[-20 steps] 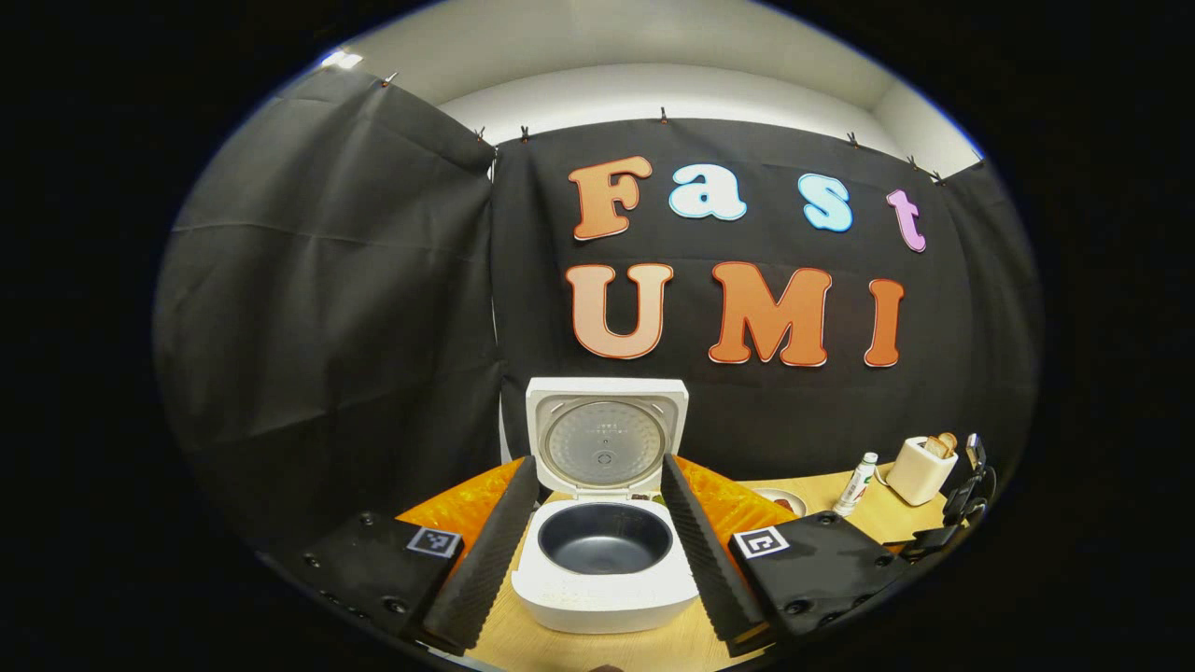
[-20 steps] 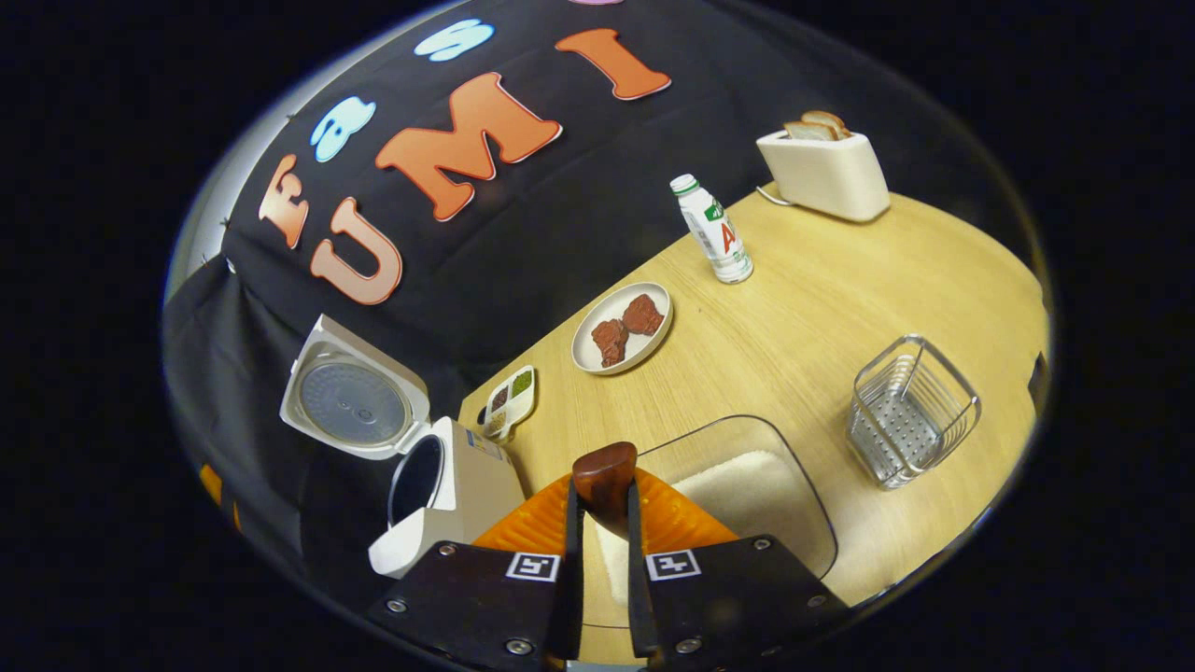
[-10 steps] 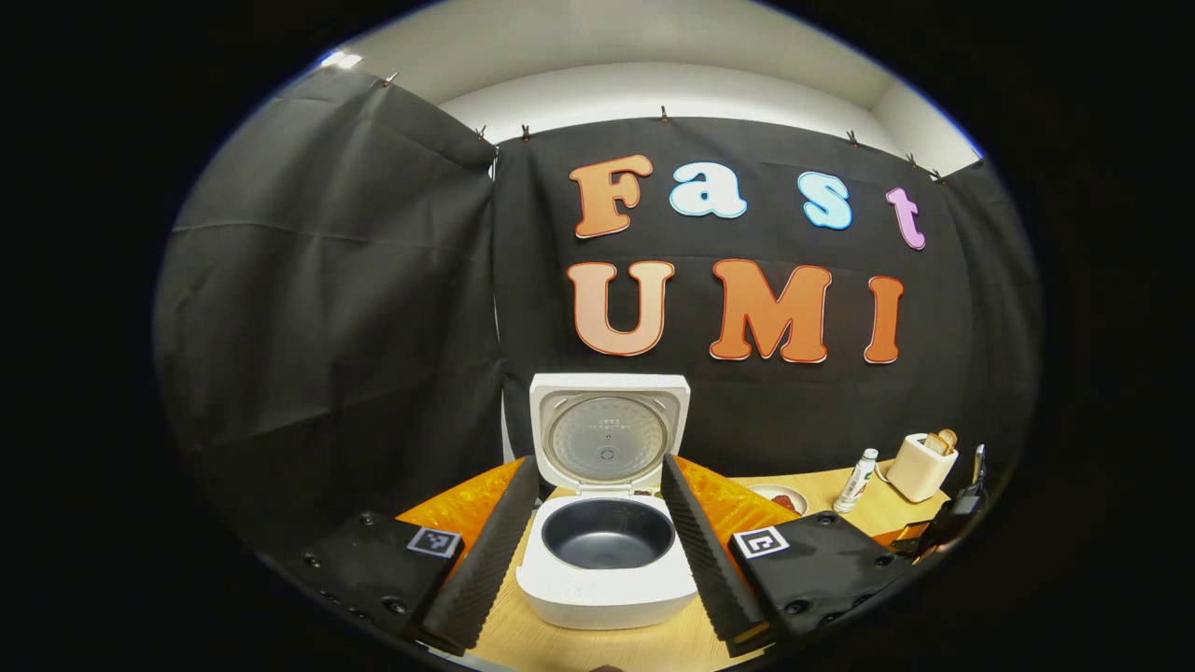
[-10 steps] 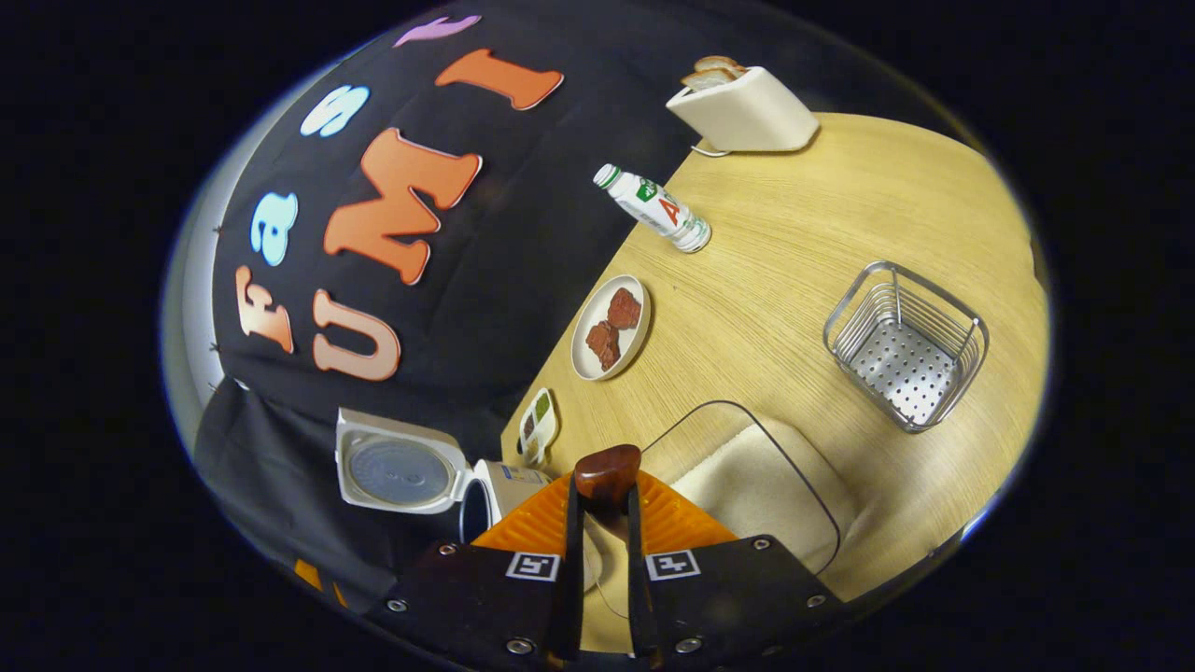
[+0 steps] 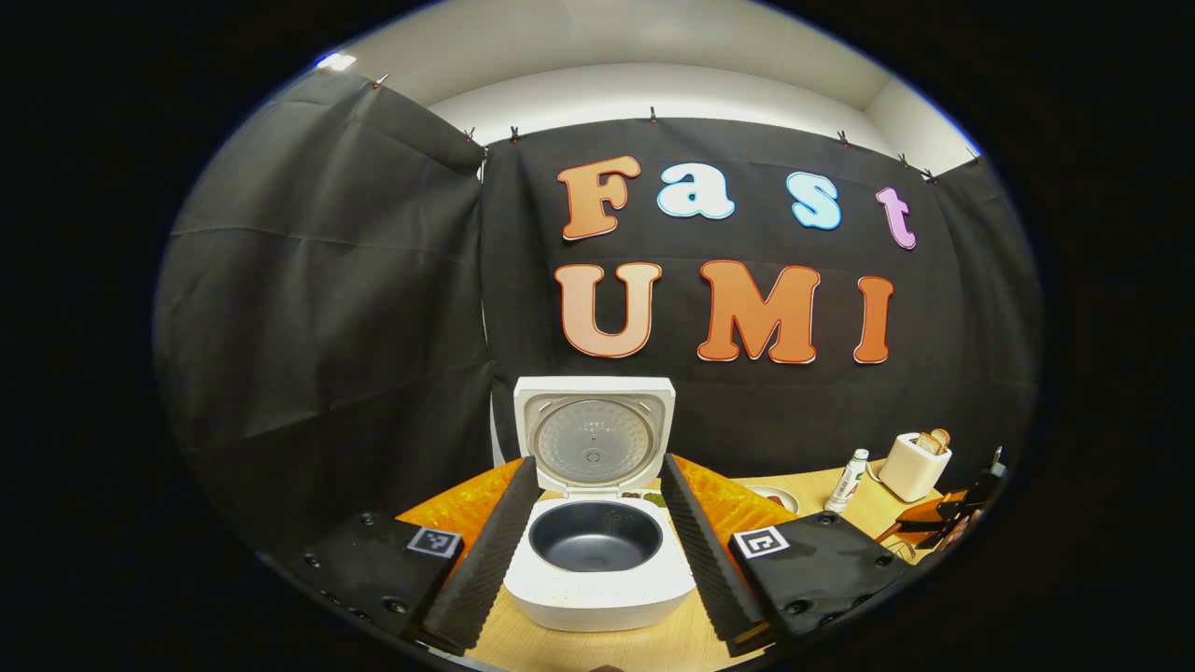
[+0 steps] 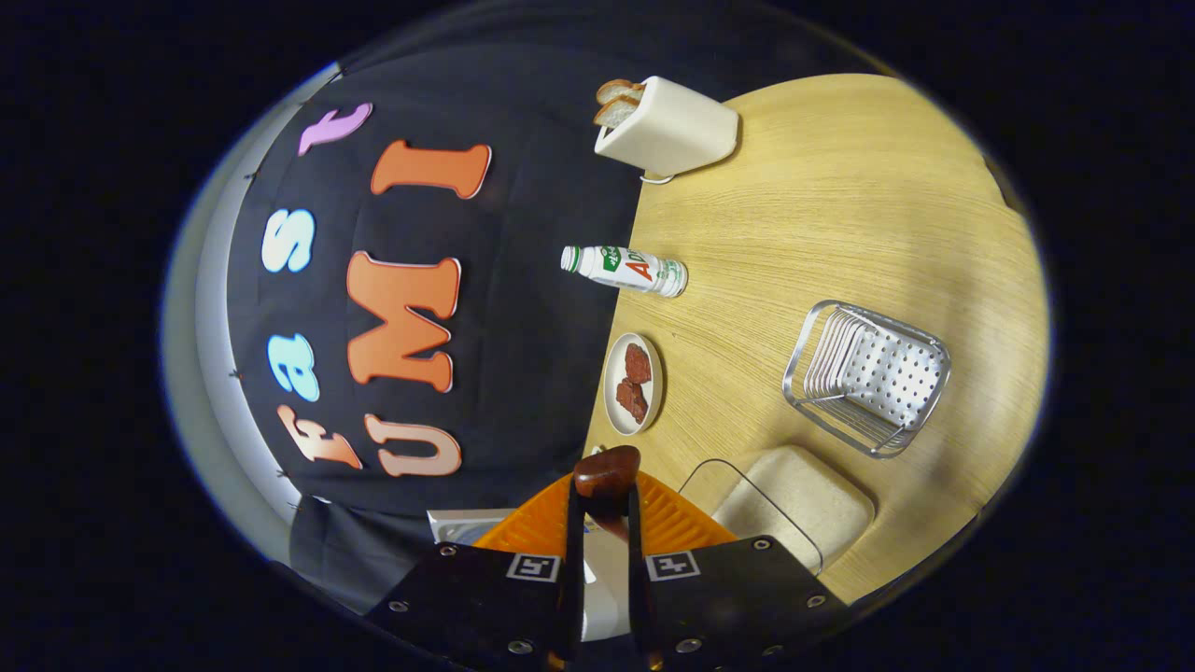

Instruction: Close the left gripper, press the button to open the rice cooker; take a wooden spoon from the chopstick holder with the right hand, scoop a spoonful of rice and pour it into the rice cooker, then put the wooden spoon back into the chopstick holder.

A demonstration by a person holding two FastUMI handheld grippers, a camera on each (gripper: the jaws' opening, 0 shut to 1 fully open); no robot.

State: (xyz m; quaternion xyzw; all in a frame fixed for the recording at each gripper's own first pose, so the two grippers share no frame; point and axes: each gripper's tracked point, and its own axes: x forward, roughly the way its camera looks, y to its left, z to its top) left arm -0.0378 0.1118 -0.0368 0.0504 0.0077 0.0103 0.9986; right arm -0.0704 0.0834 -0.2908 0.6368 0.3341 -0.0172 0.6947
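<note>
Both views are evenly and brightly lit from overhead; a bright ceiling lamp point(image 5: 338, 62) is seen at the upper left of the left gripper view. Soft, short shadows are cast on the tabletop point(image 6: 840, 215), with mild glare on its pale wood. Strong fisheye bending is seen toward the edges, where detail is smeared. The centre is rendered sharp; no motion blur is evident.

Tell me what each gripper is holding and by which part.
Right gripper clamps the wooden spoon by its handle end; left gripper holds nothing.
</note>
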